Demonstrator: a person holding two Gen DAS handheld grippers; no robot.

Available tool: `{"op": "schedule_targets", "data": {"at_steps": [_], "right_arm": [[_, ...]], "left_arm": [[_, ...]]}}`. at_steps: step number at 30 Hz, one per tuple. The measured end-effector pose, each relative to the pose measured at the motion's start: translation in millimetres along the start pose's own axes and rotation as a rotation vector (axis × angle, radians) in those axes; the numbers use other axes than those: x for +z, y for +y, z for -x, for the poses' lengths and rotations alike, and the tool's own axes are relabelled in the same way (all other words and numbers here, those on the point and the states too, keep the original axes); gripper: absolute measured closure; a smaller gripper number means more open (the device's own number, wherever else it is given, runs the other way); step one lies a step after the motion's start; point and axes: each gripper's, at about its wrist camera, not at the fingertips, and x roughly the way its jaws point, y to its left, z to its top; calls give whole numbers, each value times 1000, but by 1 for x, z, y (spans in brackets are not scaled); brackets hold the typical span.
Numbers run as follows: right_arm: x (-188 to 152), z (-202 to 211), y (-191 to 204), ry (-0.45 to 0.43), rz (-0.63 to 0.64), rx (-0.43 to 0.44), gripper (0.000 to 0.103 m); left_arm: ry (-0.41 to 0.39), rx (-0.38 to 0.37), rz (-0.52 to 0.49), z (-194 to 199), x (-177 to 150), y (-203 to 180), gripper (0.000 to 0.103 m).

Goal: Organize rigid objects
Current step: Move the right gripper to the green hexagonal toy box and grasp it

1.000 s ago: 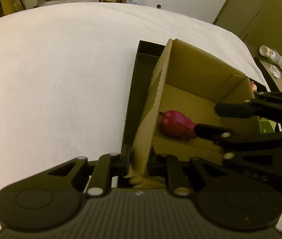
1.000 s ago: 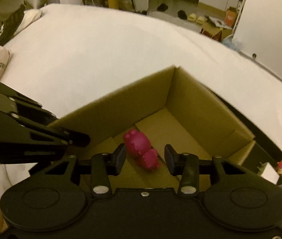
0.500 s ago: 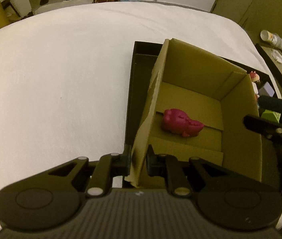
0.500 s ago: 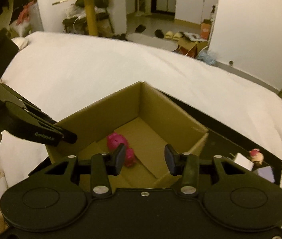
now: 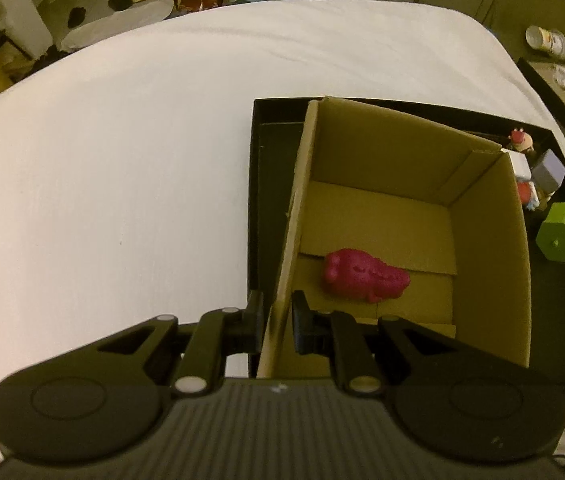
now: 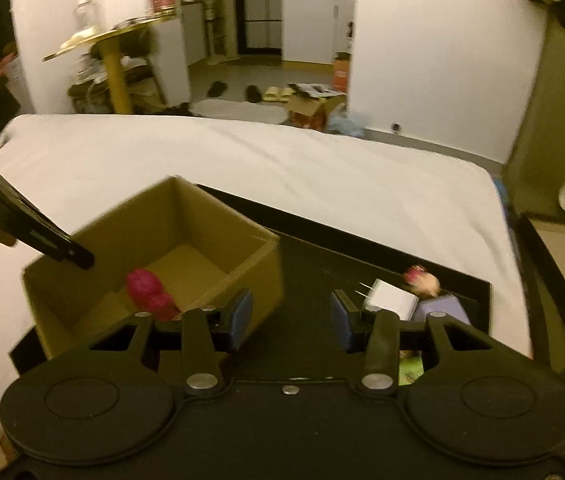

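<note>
Cardboard box (image 5: 478,216), gripped by left claw (image 5: 276,322), holds pink toy (image 5: 366,276); right claw (image 6: 290,318) gapes empty.

one cardboard box (image 5: 478,216). one magenta toy (image 5: 364,275) inside it. one black tray (image 5: 266,168) under the box. beside the box in the tray: one white charger plug (image 6: 390,301), one lilac block (image 5: 549,171), one green toy (image 5: 557,233), two small figurines (image 5: 520,141) (image 5: 526,195). two grippers (image 5: 276,318) (image 6: 290,314). one can (image 5: 548,39) off the bed.
</note>
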Motion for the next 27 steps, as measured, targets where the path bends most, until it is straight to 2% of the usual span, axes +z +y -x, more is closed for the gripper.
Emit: {"op": "schedule_targets", "data": {"at_steps": [8,16,22,27], "right_arm": [[-36,-8,-40,31,-93,-93,59],[-53,-10,-51,8,-95,-176,59],[-66,-13,-60,1,-138,-206,59],[-70,-27,-68,40,-152,-199,59]], "left_arm": [[9,17,50,-9,-1,1,90],[-6,36,73,-4,-6,1,90],[-13,43,80,-5,-9,-1,90],[-25,24,94,-4,-12,2,90]]}}
